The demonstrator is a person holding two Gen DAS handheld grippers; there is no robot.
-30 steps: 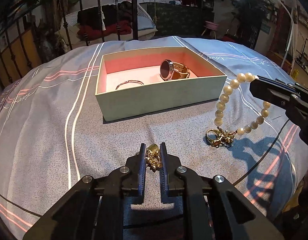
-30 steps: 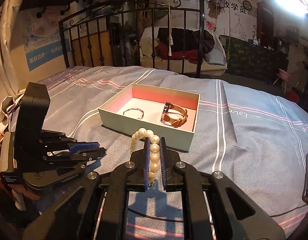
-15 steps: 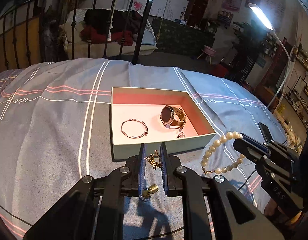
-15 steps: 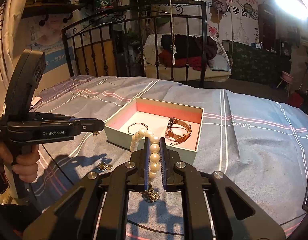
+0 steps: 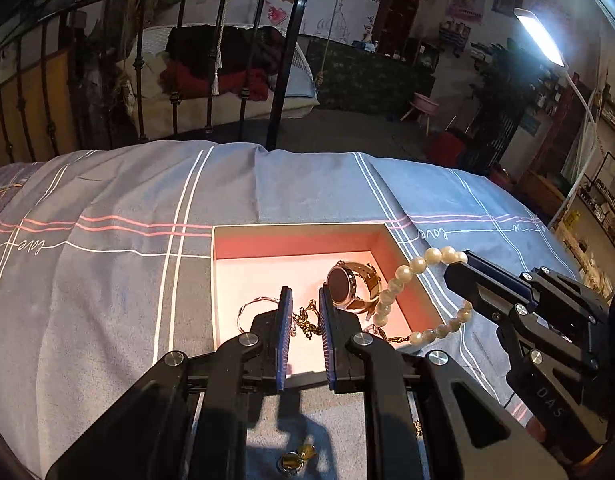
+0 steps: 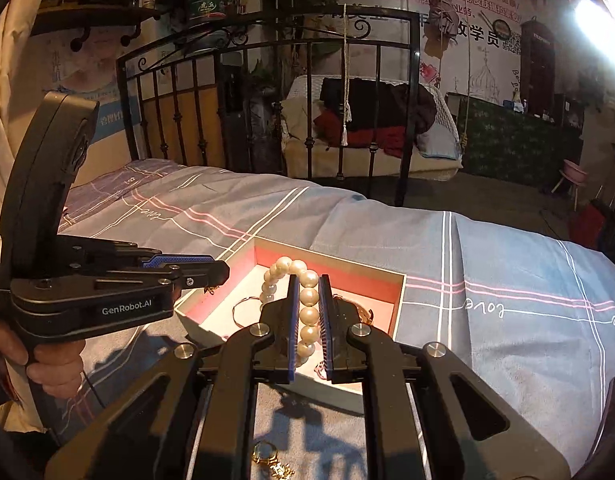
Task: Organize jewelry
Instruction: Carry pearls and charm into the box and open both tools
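An open box with a pink lining (image 5: 299, 236) (image 6: 395, 312) lies on the bed. Inside it are a gold watch (image 5: 349, 286) and a thin silver bangle (image 5: 251, 306) (image 6: 243, 308). My left gripper (image 5: 303, 300) hangs over the box, shut on a gold chain (image 5: 305, 320) that dangles between the fingers. My right gripper (image 6: 307, 284) is shut on a pearl bracelet (image 6: 307, 300) (image 5: 407, 276) and holds it over the box's right edge. The right gripper also shows in the left wrist view (image 5: 463, 268).
Gold rings (image 5: 295, 458) lie on the grey striped bedspread (image 5: 107, 280) below the left gripper. More gold pieces (image 6: 271, 460) lie on the bedspread under the right gripper. A black iron bed frame (image 6: 347, 60) stands behind.
Both grippers have lifted their pieces off the bedspread and moved forward over the box. The chain and the pearl bracelet now hang above the box's inside.
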